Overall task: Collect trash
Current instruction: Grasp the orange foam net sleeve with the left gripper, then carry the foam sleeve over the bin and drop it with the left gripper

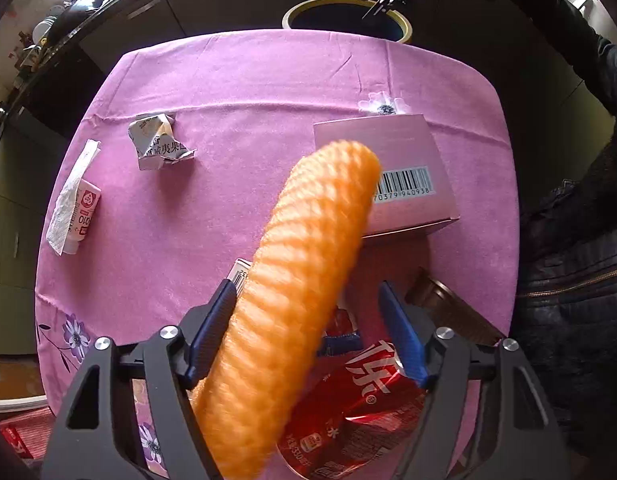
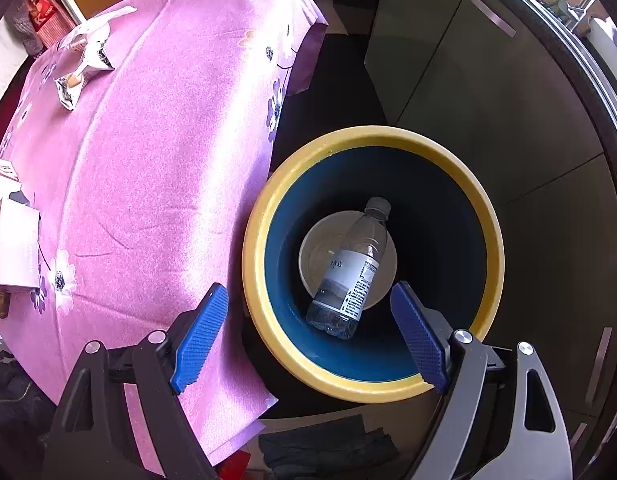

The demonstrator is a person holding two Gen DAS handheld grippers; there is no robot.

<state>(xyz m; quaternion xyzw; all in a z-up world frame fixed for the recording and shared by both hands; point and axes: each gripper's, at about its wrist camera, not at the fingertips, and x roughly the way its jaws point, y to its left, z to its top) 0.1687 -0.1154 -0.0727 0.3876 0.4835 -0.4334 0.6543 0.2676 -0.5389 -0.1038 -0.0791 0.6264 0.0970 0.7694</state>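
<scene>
Pink-clothed bench (image 1: 236, 80) carries litter; left gripper (image 1: 308, 332) jaws bracket an orange foam net (image 1: 304, 280), unclamped; right gripper (image 2: 308, 336) gapes empty over bin (image 2: 488, 232).

Table w/ pink floral cloth (image 1: 248, 80). On it: crumpled silver wrapper (image 1: 161, 142), small pink-white sachet (image 1: 74, 204) near the edge, pink barcode box (image 1: 404, 200), red crushed can (image 1: 348, 412), brown item (image 1: 452, 312) beside it. Bin (image 2: 268, 344) on floor beside table.

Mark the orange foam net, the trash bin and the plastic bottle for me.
orange foam net (image 1: 308, 264), left wrist view, mid-length of the mesh.
trash bin (image 2: 264, 216), right wrist view, yellow rim.
plastic bottle (image 2: 348, 276), right wrist view, label.
</scene>
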